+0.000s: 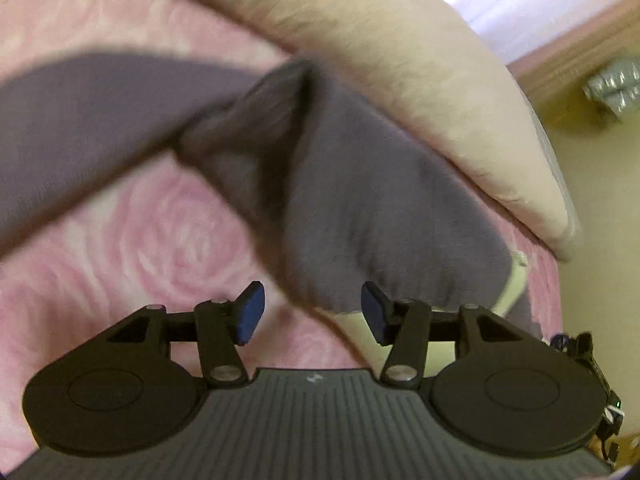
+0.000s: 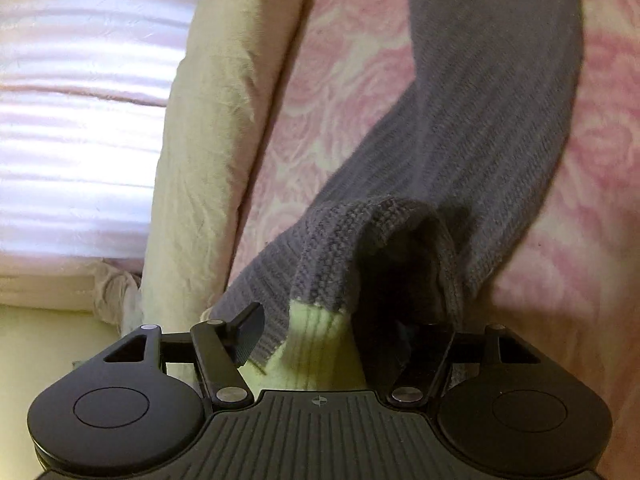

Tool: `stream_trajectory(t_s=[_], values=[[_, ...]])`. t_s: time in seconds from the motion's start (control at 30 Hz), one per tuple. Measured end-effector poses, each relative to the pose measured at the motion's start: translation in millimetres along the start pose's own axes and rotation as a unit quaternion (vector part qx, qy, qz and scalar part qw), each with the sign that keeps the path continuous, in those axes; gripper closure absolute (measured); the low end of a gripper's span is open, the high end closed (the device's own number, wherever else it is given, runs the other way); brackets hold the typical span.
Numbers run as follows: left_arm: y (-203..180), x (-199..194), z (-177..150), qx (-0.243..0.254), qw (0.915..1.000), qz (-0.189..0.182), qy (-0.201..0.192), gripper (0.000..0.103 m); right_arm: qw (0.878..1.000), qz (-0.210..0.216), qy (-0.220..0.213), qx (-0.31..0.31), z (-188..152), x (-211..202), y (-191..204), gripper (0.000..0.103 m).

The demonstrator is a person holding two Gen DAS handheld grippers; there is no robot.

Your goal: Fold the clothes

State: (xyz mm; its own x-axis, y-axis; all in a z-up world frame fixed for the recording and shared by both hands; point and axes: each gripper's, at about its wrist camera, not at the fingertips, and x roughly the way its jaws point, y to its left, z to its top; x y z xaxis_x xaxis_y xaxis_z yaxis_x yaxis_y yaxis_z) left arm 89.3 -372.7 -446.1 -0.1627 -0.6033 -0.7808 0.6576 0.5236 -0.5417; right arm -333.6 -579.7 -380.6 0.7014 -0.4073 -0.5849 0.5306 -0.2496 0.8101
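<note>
A grey knitted garment (image 1: 380, 200) lies rumpled on the pink rose-patterned bedspread (image 1: 140, 240), one long part stretching away to the left. My left gripper (image 1: 313, 314) is open just short of the garment's near hem. Its blue pads (image 1: 252, 312) stand apart with nothing pressed between them. In the right wrist view a grey sleeve (image 2: 480, 120) with a pale yellow cuff (image 2: 320, 344) runs toward me. My right gripper (image 2: 332, 340) stands open with the cuff lying between its fingers. The left finger (image 2: 250, 334) shows beside the knit edge, and the right finger is hidden under the sleeve's mouth.
A long cream pillow (image 1: 440, 100) (image 2: 208, 140) lies along the bed's edge beyond the garment. A shiny pinkish-white quilt (image 2: 80, 120) is bunched past it. Pale yellow floor (image 1: 592, 200) and a silvery object (image 1: 612, 88) show beyond the bed.
</note>
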Motion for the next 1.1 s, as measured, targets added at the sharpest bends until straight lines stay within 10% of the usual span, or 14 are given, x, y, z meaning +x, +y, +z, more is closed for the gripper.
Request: stream_trajectory(t_s=[0.1, 0.17, 0.23, 0.47, 0.63, 0.7, 0.73, 0.8, 1.1], values=[[0.8, 17.1, 1.9, -0.019, 0.9987, -0.036, -0.030, 0.064, 1.000, 0.007, 0.003, -0.019, 3.7, 2.9, 2.0, 0.036], [-3.2, 17.7, 4.7, -0.028, 0.9966, -0.070, -0.035, 0.103, 0.998, 0.003, 0.010, -0.055, 6.4, 0.9, 11.6, 0.075], [-8.2, 7.3, 6.0, -0.007, 0.9960, -0.085, -0.027, 0.101, 0.995, -0.008, 0.020, -0.095, 8.6, -1.4, 22.2, 0.092], [16.7, -141.5, -8.0, 0.000, 0.9920, -0.126, 0.005, 0.101, 0.988, 0.005, 0.076, -0.137, -17.9, -70.2, 38.5, 0.095], [49.8, -239.7, -28.0, -0.032, 0.9954, -0.054, 0.073, 0.099, 0.975, -0.007, 0.189, -0.120, -71.2, -138.4, 34.4, 0.095], [70.2, -242.7, -48.5, -0.027, 0.9927, 0.028, 0.114, 0.091, 0.959, -0.072, 0.243, -0.126, -103.9, -151.2, 22.1, 0.081], [78.4, -238.2, -62.2, -0.005, 0.9880, 0.074, 0.136, 0.085, 0.955, -0.111, 0.237, -0.137, -116.3, -152.0, 12.9, 0.040], [92.8, -227.4, -88.4, 0.032, 0.9813, 0.108, 0.156, 0.083, 0.943, -0.188, 0.226, -0.159, -141.2, -153.6, -5.6, 0.016], [130.6, -189.7, -138.8, -0.011, 0.9950, 0.035, 0.093, 0.058, 0.963, -0.197, 0.103, -0.152, -185.0, -137.5, -61.1, 0.016]])
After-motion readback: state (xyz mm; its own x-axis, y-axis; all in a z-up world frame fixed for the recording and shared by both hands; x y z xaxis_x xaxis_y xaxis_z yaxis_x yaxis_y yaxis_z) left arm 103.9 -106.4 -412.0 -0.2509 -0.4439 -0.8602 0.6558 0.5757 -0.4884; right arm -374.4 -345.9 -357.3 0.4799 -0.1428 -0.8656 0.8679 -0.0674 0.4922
